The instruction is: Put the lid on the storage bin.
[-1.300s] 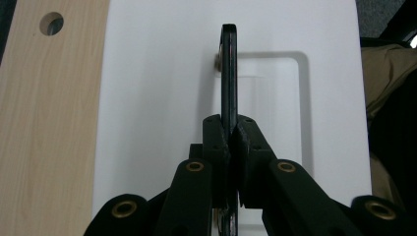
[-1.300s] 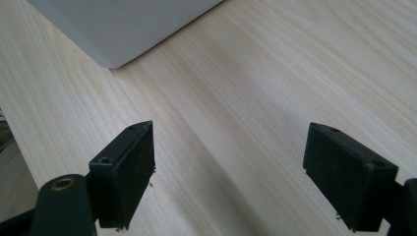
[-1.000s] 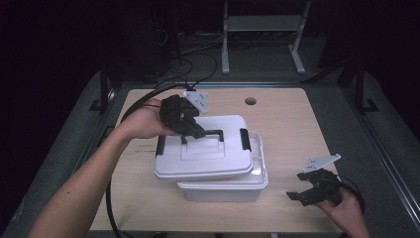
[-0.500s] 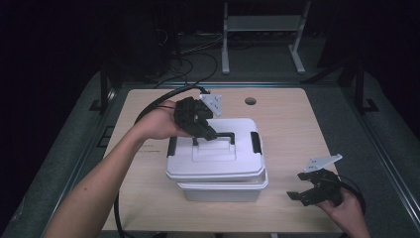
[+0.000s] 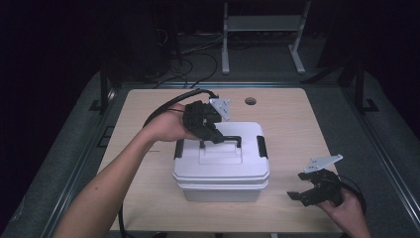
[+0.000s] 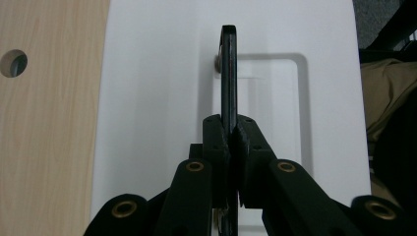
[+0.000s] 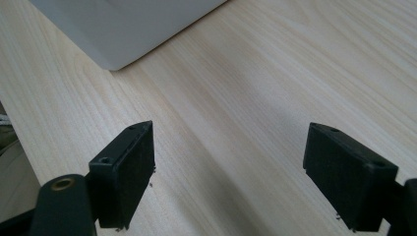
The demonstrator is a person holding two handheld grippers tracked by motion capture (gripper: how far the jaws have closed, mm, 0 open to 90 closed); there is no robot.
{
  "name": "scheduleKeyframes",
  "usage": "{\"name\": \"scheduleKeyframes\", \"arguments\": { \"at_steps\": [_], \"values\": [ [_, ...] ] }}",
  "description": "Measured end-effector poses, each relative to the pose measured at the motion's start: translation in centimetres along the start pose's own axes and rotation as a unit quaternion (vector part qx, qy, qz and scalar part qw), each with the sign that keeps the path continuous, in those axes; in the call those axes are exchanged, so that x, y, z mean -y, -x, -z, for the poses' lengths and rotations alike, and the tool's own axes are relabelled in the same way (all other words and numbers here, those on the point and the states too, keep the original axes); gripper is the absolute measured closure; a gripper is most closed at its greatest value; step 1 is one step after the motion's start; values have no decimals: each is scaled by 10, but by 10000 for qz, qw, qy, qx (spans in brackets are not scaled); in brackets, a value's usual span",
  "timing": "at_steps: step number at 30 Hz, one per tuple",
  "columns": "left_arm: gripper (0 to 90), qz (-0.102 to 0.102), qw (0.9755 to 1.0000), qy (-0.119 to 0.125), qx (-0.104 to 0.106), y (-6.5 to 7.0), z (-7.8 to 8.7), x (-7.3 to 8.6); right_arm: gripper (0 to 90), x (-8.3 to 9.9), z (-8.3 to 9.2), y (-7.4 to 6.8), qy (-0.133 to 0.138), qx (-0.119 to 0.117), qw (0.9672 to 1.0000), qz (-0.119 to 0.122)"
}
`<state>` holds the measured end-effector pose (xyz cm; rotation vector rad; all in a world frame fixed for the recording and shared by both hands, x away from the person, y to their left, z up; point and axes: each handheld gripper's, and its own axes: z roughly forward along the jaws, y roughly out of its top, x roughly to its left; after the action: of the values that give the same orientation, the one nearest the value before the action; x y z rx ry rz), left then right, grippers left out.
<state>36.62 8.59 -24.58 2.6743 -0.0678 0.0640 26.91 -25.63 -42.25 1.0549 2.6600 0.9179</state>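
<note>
The left gripper was clamped on the black handle of the lid seated on the white box mid-table (right gripper gaping, idle), so letting go and latching probably came next.

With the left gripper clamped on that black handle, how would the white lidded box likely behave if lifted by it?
The white box looks like rigid moulded plastic, so it should keep its shape. The left gripper pinches the thin black handle near one end, so the box may swing or tilt. If the side latches are not locked, only the lid might rise; I cannot tell.
</note>
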Motion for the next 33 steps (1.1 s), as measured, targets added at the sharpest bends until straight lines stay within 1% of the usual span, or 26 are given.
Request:
{"name": "scheduleKeyframes", "arguments": {
  "at_steps": [4, 7, 15, 16, 17, 21, 27, 33],
  "values": [
    [845, -20, 10000, -13, 15, 1, -4, -1, 191, 0, 0, 0, 11, -4, 10000, 7],
    [845, -31, 10000, -33, 67, 1, -7, 0, 191, 0, 1, 0, 19, -15, 10000, 8],
    [845, -48, 9999, -97, 51, 1, -12, -1, 191, 0, 1, -1, 32, -14, 10000, 15],
    [845, -95, 9998, -158, 62, 1, -12, -2, 191, -1, 2, -1, 36, -16, 10000, 12],
    [845, -95, 9998, -171, 64, 1, -13, -1, 191, -1, 2, -1, 48, -15, 10000, 18],
    [845, -81, 9998, -141, 82, 1, -15, -1, 192, 0, 4, -1, 95, -12, 10000, 9],
    [845, -141, 9994, -281, 121, 2, -20, -3, 188, 0, 5, -1, 109, 1, 9999, -4],
    [844, -125, 9994, -292, 123, 2, -23, -2, 189, 1, 5, -1, 110, -3, 9999, -10]
  ]
}}
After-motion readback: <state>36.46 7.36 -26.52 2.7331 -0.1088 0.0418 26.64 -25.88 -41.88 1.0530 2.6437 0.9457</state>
